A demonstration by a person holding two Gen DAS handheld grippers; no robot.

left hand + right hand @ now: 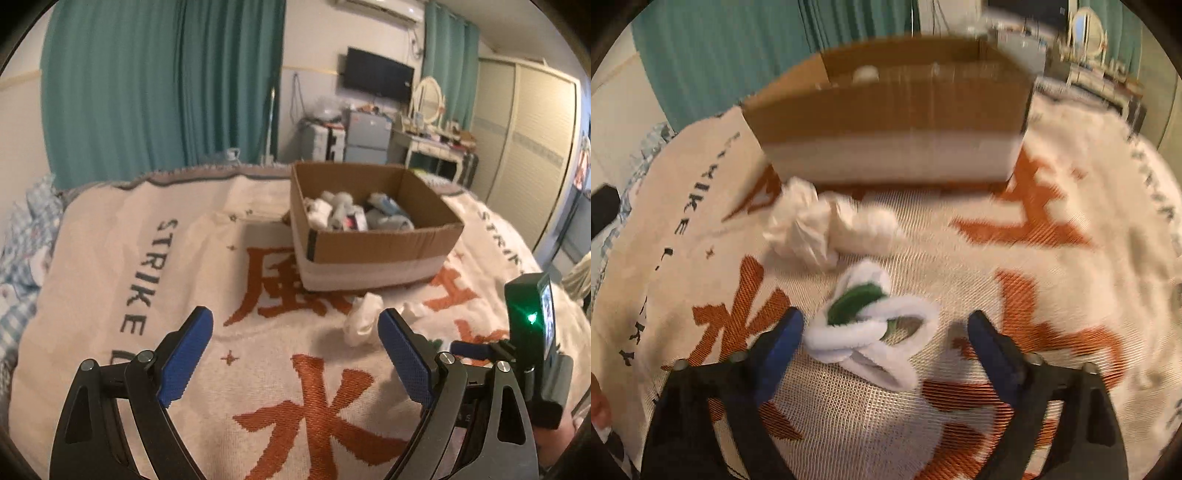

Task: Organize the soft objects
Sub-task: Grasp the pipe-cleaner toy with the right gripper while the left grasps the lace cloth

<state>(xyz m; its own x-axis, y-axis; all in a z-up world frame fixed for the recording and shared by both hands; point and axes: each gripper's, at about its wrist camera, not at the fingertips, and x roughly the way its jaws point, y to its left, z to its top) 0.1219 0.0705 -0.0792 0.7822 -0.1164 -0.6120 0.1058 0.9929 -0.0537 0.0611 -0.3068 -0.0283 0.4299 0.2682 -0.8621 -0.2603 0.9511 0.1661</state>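
Cardboard box (pixel 894 122): socks inside. Before it, white socks (pixel 812 229); nearer, green-white sock (pixel 871 321), loose loops. Right gripper (pixel 886 332) wide, astride; may snag one loop. Left gripper (pixel 295 339) wide, empty.

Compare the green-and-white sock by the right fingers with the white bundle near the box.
The sock is white with green inside; the bundle is all white. The sock lies in loose, open loops; the bundle is crumpled into a wad. The sock sits between the open right gripper fingers; the bundle lies close to the box. Both rest on the blanket, outside the box.
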